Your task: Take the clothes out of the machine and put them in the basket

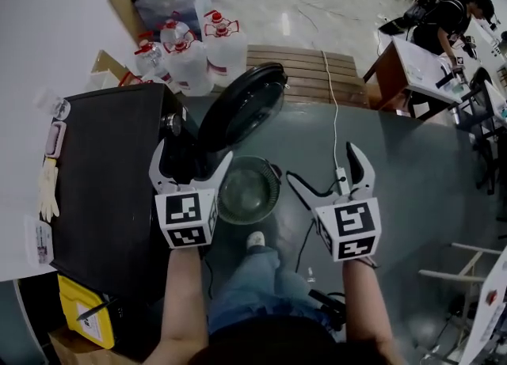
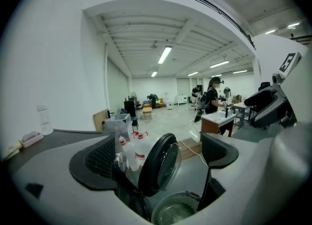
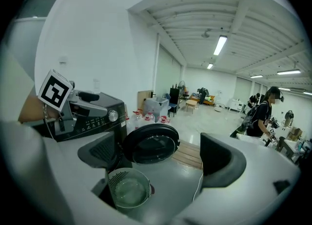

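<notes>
**Both grippers empty over the basket, door open, no clothes out yet**

Nearest the camera, the person's shoe (image 1: 255, 239) stood on the grey floor (image 1: 396, 197) just behind the basket (image 1: 265, 167). The left gripper (image 1: 192, 167) was held over the gap between the machine (image 1: 103, 197) and the basket, jaws spread wide with nothing between them. It looked lined up for a reach into the drum. The right gripper (image 1: 352, 172) hung further right over bare floor, also wide open and empty, probably parked clear so the left one could work.

The basket was round with mesh sides and sat on the floor right at the machine's front, under the door (image 1: 242, 106). That spot looked chosen for a short drop from the drum. Nothing cloth-like showed inside it. The door was swung fully open away from the machine. The drum mouth was dark and mostly covered by the left gripper, so no clothes could be seen. They were judged to be inside, with the task at its very start.

A pale glove (image 1: 49, 189) lay at the left edge of the machine's top. A white cable (image 1: 333, 118) ran across the floor past the right gripper.

Further off, water jugs (image 1: 198, 51) stood behind the machine beside a wooden pallet (image 1: 317, 74). At the far right, a person (image 1: 444, 19) worked at a desk (image 1: 412, 66).
</notes>
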Available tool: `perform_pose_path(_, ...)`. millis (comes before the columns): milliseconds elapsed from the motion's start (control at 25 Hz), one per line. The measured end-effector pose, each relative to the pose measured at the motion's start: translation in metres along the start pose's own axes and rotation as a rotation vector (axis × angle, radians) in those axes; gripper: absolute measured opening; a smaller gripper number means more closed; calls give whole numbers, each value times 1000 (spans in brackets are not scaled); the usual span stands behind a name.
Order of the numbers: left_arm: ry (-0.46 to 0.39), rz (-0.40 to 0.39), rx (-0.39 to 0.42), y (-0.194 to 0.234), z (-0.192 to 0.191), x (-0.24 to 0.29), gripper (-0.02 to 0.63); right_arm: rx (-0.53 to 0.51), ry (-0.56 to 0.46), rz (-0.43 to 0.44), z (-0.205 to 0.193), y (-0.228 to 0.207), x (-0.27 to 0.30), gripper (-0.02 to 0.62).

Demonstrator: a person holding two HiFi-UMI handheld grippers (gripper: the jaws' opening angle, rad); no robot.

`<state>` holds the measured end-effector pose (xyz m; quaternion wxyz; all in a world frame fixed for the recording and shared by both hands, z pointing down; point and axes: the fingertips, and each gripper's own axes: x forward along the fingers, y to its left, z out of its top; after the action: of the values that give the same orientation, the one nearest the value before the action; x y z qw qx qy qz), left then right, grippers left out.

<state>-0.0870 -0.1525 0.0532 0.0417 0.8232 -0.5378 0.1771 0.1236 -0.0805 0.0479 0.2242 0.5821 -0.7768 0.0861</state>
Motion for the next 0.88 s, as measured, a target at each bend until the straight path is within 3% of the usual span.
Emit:
perform_pose_path(200, 69, -20, 22, -8, -28, 8, 558, 30, 45, 33, -21, 2, 16, 540)
perform_pose_path(880, 240, 31, 17, -22, -125, 41, 558, 132, 141, 117, -103, -7, 86, 540)
